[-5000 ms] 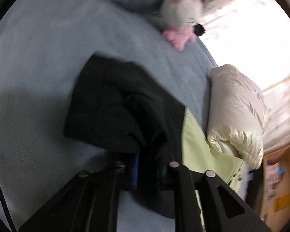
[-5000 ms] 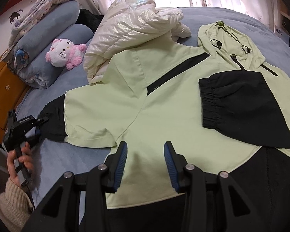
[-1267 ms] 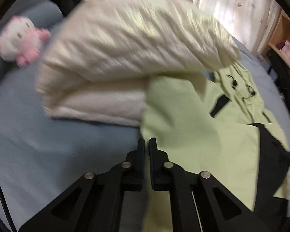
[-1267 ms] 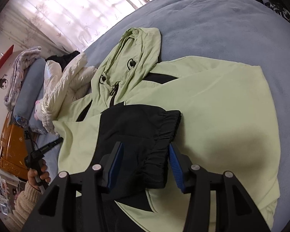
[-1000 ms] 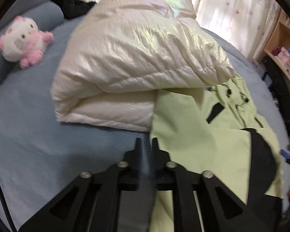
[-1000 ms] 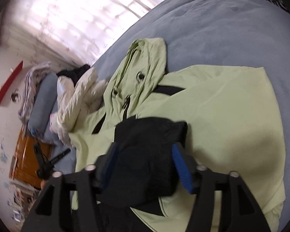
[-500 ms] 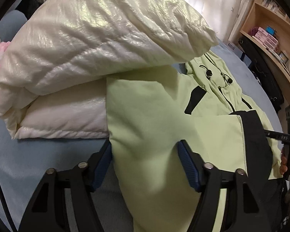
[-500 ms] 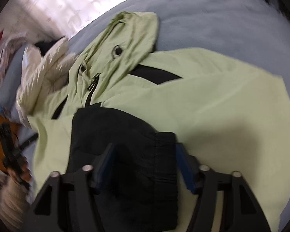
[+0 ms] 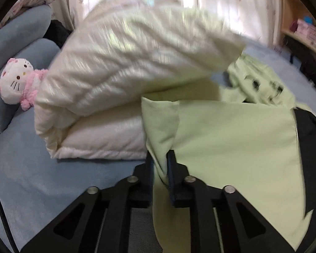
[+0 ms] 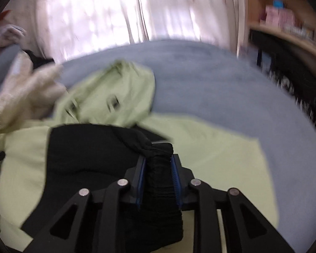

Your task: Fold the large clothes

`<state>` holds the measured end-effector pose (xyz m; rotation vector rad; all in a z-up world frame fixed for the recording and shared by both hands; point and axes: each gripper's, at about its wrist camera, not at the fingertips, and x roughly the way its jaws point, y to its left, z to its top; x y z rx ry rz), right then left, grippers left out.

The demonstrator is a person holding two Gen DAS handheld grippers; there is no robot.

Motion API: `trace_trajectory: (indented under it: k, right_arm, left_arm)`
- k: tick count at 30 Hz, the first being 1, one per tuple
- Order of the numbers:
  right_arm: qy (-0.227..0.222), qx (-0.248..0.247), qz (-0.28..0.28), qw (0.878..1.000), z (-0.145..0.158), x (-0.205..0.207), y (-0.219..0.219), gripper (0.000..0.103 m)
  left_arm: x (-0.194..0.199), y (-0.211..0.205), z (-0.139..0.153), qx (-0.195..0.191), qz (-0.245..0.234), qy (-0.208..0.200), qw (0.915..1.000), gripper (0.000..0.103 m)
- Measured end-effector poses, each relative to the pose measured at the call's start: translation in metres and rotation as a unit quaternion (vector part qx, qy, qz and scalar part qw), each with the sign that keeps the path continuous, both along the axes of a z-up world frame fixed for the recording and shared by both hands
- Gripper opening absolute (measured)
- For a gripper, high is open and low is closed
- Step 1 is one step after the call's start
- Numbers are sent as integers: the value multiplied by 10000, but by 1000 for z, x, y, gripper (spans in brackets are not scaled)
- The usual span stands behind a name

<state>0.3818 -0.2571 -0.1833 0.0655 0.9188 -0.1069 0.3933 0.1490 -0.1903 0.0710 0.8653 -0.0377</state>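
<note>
Two grippers, both clamped on cloth. Left gripper (image 9: 160, 164) pinches a raised fold at the near-left edge of the pale green hooded jacket with black panels (image 9: 231, 139), jaws narrow. Right gripper (image 10: 159, 168) grips the bunched black elastic cuff of the sleeve (image 10: 158, 154), folded across the jacket's chest. Jacket spread on the blue-grey fleece bed (image 10: 210, 80), hood toward the window edge. Cream quilted puffer coat (image 9: 126, 67) touches the jacket's left side. White-and-pink plush cat (image 9: 16, 84) lies beyond, at the bed's far-left edge.

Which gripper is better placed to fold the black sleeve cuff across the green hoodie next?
Probably right: the right gripper is shut on the black sleeve cuff; the left gripper pinches the green hoodie edge.
</note>
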Motion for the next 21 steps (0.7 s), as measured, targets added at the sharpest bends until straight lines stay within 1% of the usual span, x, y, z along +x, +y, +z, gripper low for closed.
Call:
trace_trajectory:
  k: [1, 2, 3, 5, 6, 9, 11, 13, 15, 17, 18, 19, 20, 21]
  right_arm:
    - [240, 98, -25, 9997, -6, 5, -1, 28]
    - [280, 211, -61, 9994, -6, 4, -4, 28]
    - [227, 294, -94, 9993, -1, 2, -5, 29]
    - [13, 456, -49, 9989, 16, -7, -9, 36]
    - [-81, 533, -19, 9985, 24, -11, -10, 39]
    - [-317, 611, 67, 9976, 49, -30, -6, 39]
    - [-384, 557, 190, 9975, 63, -39, 6, 39]
    - [-261, 491, 362, 9978, 67, -45, 24, 39]
    - [-42, 561, 652, 9963, 66, -50, 50, 39]
    - [73, 838, 923, 9922, 58, -53, 74, 39]
    - [144, 1002, 1046, 9894, 53, -54, 85, 39]
    - [201, 1085, 1110, 9877, 48, -56, 94, 39]
    - [270, 1134, 1163, 9863, 40, -56, 104, 39]
    - [343, 1111, 1193, 9860, 33, -54, 111, 39]
  left_arm:
    - [1, 1, -1, -38, 39, 79, 10000, 18]
    - [1, 3, 0, -95, 61, 104, 9999, 20]
    - [0, 5, 2, -168, 82, 134, 9997, 26]
    - [-4, 11, 10, -253, 106, 219, 9994, 33]
    - [-7, 15, 15, -303, 119, 245, 9992, 33]
    - [-22, 25, 34, -348, 238, 193, 9989, 33]
    - [-35, 21, 51, -398, 226, 95, 9989, 33]
    - [-45, 8, 65, -454, 140, 33, 9989, 33]
    - [-56, -10, 72, -609, -4, 82, 9981, 33]
    - [-63, -34, 68, -900, -109, 269, 9955, 33]
    - [-65, -48, 60, -1080, -163, 429, 9931, 33]
    - [-67, -59, 53, -1181, -180, 553, 9913, 33]
    - [-68, -71, 41, -1192, -177, 699, 9903, 33]
    - [-68, -80, 29, -1088, -127, 846, 9904, 33]
